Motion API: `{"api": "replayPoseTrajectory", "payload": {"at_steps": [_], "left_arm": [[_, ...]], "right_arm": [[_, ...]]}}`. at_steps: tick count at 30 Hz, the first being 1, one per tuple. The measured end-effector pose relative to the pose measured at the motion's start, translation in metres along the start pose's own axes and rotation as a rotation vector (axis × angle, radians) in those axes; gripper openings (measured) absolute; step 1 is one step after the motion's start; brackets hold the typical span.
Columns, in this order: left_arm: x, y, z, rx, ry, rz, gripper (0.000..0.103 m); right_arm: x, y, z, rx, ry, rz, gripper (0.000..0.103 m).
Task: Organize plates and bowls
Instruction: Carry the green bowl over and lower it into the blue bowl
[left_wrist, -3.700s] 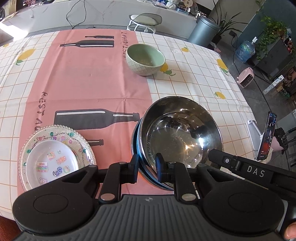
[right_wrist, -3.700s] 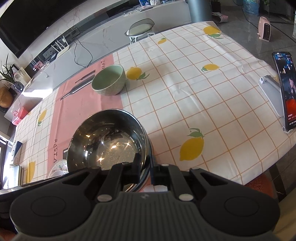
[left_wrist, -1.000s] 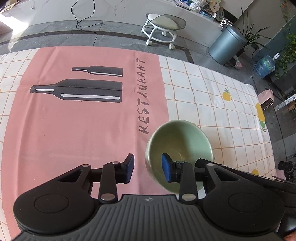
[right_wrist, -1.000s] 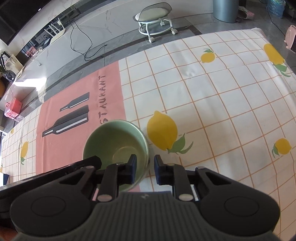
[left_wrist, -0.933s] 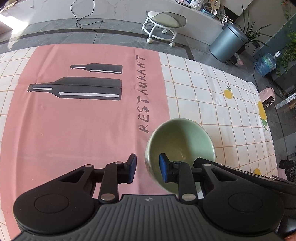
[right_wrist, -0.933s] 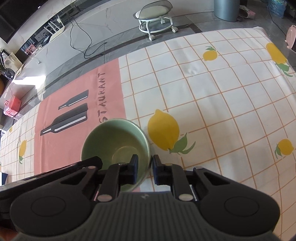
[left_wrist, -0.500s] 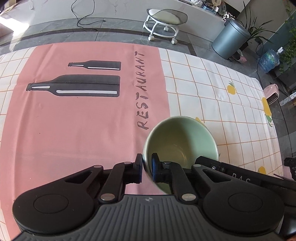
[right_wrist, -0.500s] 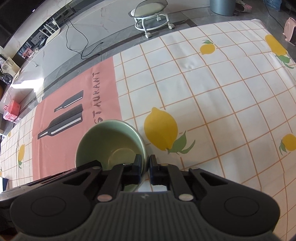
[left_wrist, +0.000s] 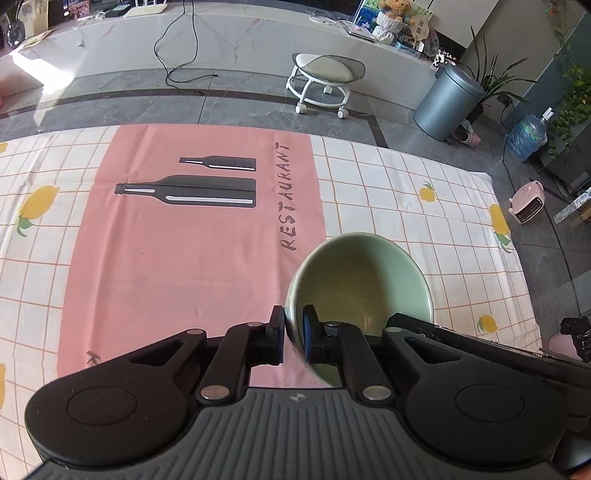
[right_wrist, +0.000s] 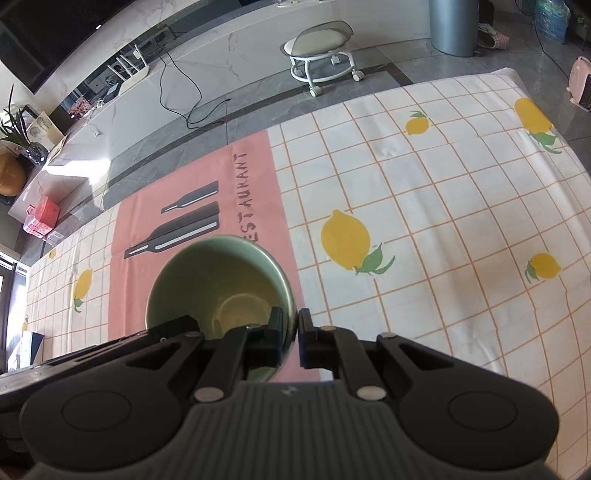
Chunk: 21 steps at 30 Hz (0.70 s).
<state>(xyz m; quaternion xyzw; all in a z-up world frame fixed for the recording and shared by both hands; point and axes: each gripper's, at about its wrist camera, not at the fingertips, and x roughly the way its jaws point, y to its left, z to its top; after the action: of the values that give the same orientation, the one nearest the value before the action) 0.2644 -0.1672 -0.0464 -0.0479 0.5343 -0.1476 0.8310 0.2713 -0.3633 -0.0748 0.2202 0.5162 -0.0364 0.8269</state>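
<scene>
Gripping state: left gripper and right gripper fingers had just closed, each pinching opposite rim walls of the green bowl.
Bowl position: between both finger pairs, apparently lifted clear of the bench.
Technique: equal pinch was needed; level, synchronized carrying.
</scene>
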Motion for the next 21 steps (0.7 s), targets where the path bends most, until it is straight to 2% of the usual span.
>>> {"api": "replayPoseTrajectory", "payload": {"at_steps": [12,21], "left_arm": [[-0.086,-0.004,-0.065,0.011,-0.099,-0.059,0.011],[-0.096,-0.019,-0.113,0.071,-0.117,-0.081,0.011]], "right_arm": [[-0.092,0.011,-0.073,-0.053,-0.076,0.038,0.006],[-0.122,-0.012,-0.137,-0.02,-0.117,0.037,0.006]]}}
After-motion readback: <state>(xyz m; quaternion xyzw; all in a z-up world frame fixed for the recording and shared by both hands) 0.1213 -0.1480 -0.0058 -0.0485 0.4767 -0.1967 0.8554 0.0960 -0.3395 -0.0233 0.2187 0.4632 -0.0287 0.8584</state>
